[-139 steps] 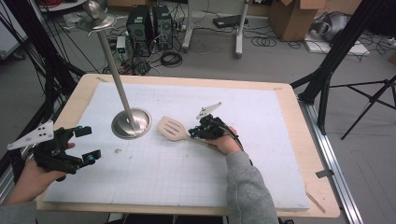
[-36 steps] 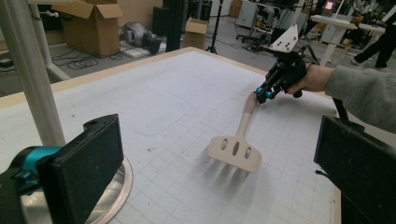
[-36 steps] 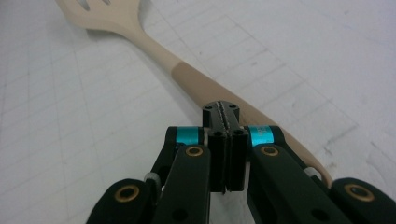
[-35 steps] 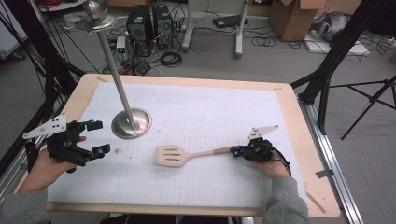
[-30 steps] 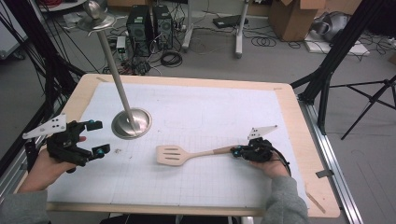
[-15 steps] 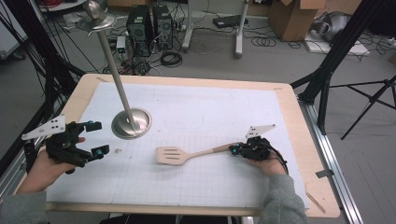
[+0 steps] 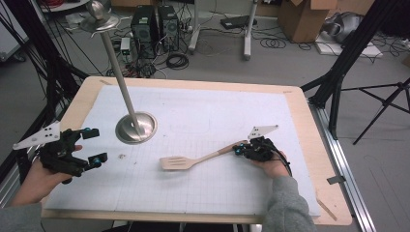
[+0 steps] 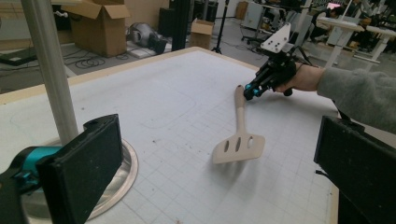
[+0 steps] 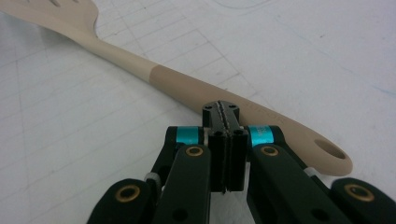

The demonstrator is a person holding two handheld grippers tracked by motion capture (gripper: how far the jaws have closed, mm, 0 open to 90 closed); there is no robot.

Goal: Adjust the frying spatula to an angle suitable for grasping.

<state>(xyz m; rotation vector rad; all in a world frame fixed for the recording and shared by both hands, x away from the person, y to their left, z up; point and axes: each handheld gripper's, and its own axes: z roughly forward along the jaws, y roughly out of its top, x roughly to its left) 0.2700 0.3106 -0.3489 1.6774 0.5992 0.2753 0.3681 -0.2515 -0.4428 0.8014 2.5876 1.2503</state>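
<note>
Both jaws of the right gripper (image 9: 223, 154) sit pressed together, empty, over the handle of the pale slotted wooden spatula (image 7: 191, 160) (it lies flat at the mat's centre). Left gripper (image 7: 80, 153) gapes wide at nine o'clock. Likely next: regrasping. No containers visible.

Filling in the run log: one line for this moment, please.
left gripper: open, idle | right gripper: shut, against spatula handle | spatula: on table
</note>
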